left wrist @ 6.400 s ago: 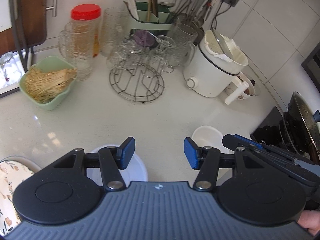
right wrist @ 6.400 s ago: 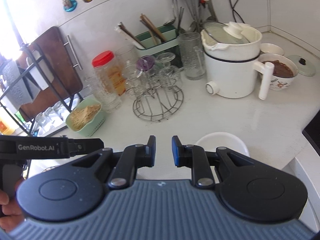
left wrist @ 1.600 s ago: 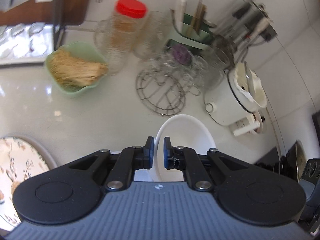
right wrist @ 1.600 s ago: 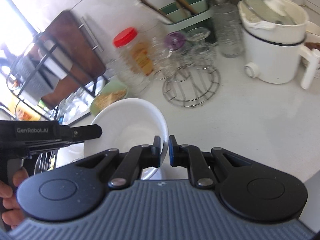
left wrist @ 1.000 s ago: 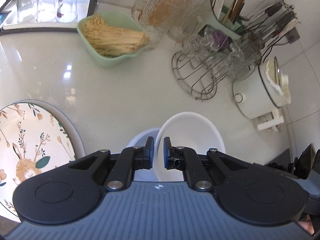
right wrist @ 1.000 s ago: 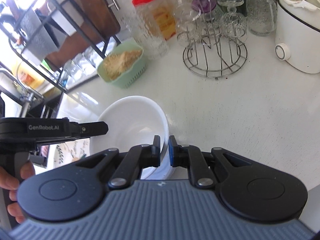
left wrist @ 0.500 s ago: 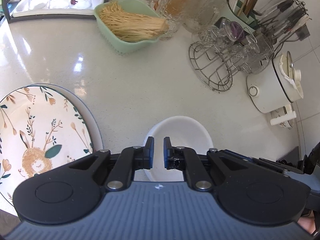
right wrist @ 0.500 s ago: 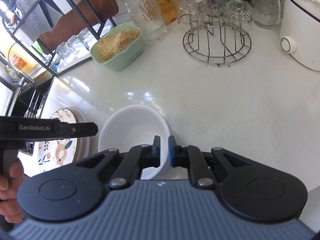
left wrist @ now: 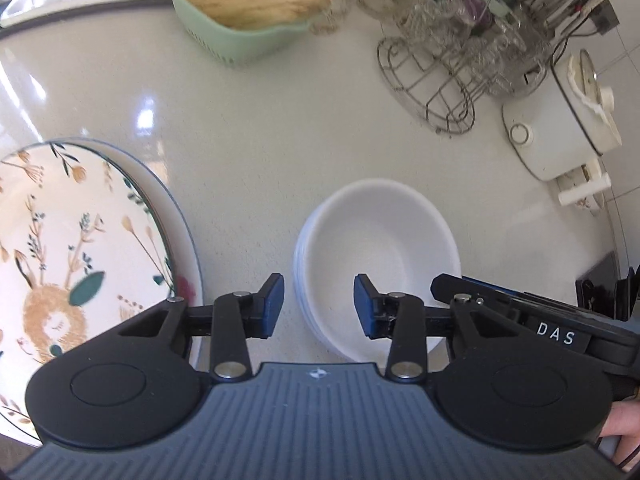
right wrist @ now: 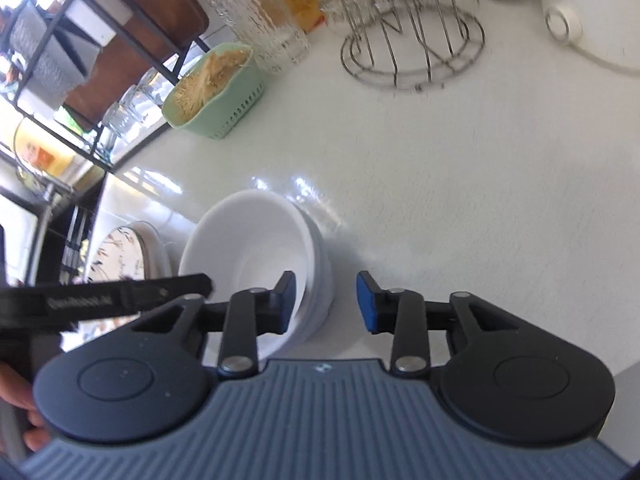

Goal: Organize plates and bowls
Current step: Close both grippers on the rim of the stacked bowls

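Sat stacked, white bowls (left wrist: 376,256) empty on the bench (left wrist: 248,128), both hand-held grippers — left (left wrist: 319,304), right (right wrist: 326,300) — spreading open, rim between, unpinched.

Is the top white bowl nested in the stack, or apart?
Nested: the top bowl sits upright inside the stack, several rims showing below it at the left edge.

This was a home kitchen. A pale stone worktop (left wrist: 248,128) carried a green basket of dry noodles (left wrist: 244,8) at the upper left of the frame, a wire rack of upturned glasses (left wrist: 444,68) and a white electric cooker (left wrist: 560,128) at the upper right. A floral plate (left wrist: 80,248) and stacked white bowls (left wrist: 376,256) sat lower down, and a dark shelf rack (right wrist: 80,92) stood at the upper left of the right wrist view.
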The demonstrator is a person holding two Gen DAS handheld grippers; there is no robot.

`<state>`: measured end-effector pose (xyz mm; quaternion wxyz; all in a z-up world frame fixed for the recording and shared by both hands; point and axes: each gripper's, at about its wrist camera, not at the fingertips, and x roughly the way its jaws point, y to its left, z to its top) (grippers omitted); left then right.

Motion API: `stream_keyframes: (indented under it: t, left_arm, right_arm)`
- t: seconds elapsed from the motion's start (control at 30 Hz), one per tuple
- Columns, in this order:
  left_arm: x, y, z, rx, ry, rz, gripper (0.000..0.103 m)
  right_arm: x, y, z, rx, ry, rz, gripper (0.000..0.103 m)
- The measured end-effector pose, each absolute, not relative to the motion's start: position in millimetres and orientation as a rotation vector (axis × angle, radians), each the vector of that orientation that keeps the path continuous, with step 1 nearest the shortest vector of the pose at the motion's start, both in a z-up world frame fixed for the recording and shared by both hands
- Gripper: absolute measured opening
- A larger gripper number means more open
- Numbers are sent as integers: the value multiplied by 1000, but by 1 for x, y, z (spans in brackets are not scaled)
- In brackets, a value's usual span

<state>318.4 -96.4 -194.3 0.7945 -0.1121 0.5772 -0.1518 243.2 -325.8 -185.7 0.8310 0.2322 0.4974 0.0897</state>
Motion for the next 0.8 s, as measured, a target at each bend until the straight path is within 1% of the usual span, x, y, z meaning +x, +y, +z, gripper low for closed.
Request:
stream_keyframes:
  t: [0.07,0.2,0.3,0.33,0.37,0.6,0.8]
  left_arm:
    - [318,-100,-198,-225,1250,-331,40]
    - [317,-106,-207,-208,1273,-337,36]
    - [318,-105,-212,-234,1253,-343,32]
    - [320,-103,-214,-247,1253,-338,26]
    - [321,-100,-214,-261,1253,-336,24]
    - [315,-99,-212,-248,1237,-336,23]
    - [311,-92,-199,-280,1212,-338,23]
  right_arm:
    - [241,-322,-190,507,1064,193,33]
    - [239,-315,-196,519,1077,182,31]
    - [240,-309,-196,504,1081,166,29]
    - [241,-308,-197,501,1085,163,27]
    - [241,-308,-197,501,1087,163,26]
    - [239,-301,-202,511,1073,137,26]
    - [231,-293,-198,477,1066,139,27]
